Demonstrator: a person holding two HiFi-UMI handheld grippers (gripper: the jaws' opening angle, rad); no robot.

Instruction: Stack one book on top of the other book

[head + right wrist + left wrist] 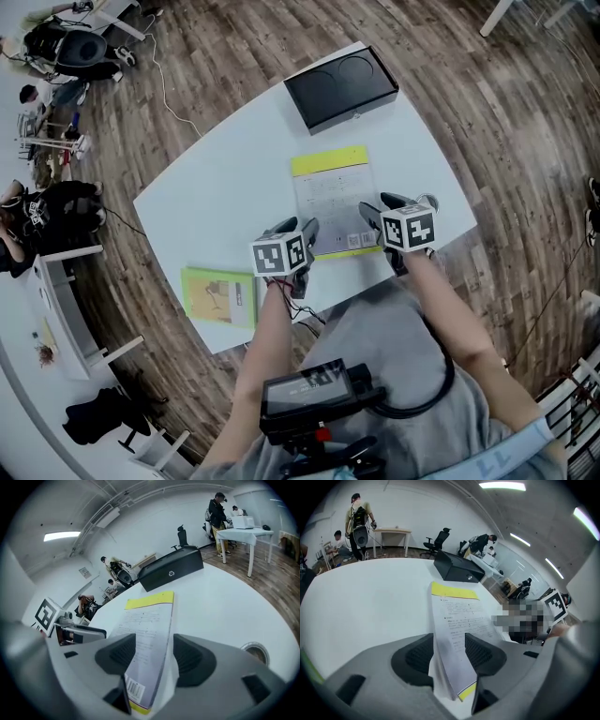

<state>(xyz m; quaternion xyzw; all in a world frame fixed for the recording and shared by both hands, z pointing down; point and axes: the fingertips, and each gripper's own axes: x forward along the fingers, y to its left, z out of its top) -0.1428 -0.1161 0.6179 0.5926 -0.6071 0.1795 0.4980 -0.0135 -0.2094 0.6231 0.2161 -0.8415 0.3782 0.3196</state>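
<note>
Strapped at the person's front, closest of all, is a black unit (314, 394) with a thick cable looping to its right. Beyond it both bare forearms reach forward and tilt down to the white tabletop (216, 202).

On that tabletop a flat black case (342, 87) lies at the far end, apart from the books. A round metal-rimmed hole (255, 651) sits in the surface to the right of the right tongs. Wooden floor (487, 122) surrounds the tabletop. People (358, 520) and an office chair (439, 540) stand well back in the room.

The white book (333, 199), yellow band at its far edge, lies in the middle of the tabletop. The green book (218, 295) lies well apart from it at the near left corner, so the two are not stacked.

The left tongs (302, 234) stand spread at the white book's near left corner, with its edge between the pads, which do not squeeze it. The right tongs (371, 216) stand spread wider at the near right corner, again with the edge between loose pads. Marker cubes face upward on both.
</note>
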